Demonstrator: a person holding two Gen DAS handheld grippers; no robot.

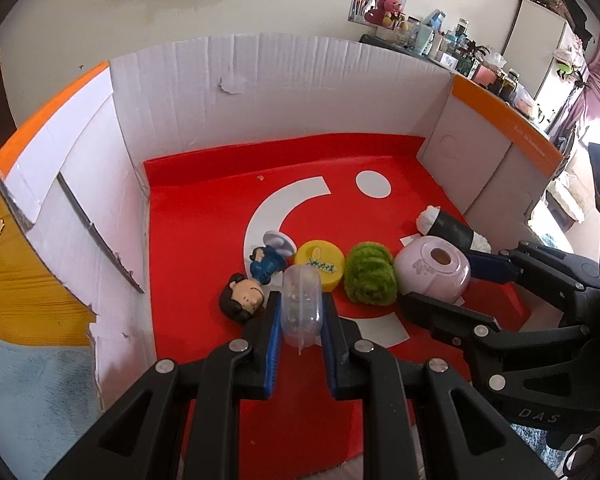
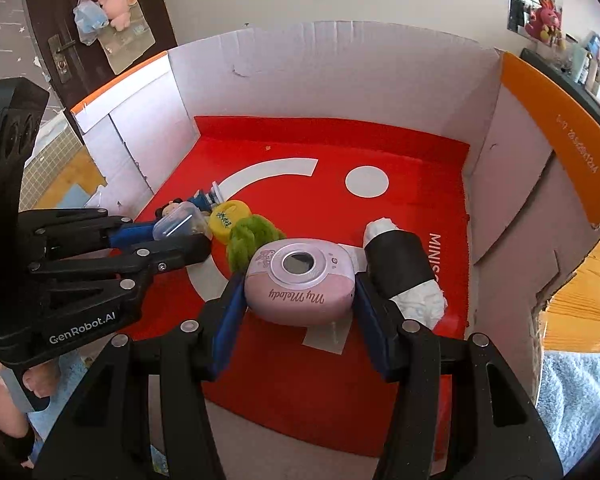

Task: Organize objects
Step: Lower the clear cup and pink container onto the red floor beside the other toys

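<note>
A clear plastic capsule (image 1: 302,306) stands on edge, clamped between the pads of the left hand-held gripper (image 1: 301,312). Just ahead of it to the left a small figurine (image 1: 256,276) in blue lies on its side, beside a yellow round lid (image 1: 320,265) lying flat. A fuzzy green ball (image 1: 370,273) sits between the lid and the pink My Melody camera (image 2: 300,280), which is held lens-up by the right hand-held gripper (image 2: 298,300). A black-and-white roll (image 2: 404,268) lies just right of it.

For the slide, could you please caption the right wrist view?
Right gripper clasps a pink My Melody device on the red box floor while the left gripper holds a clear capsule.
</note>
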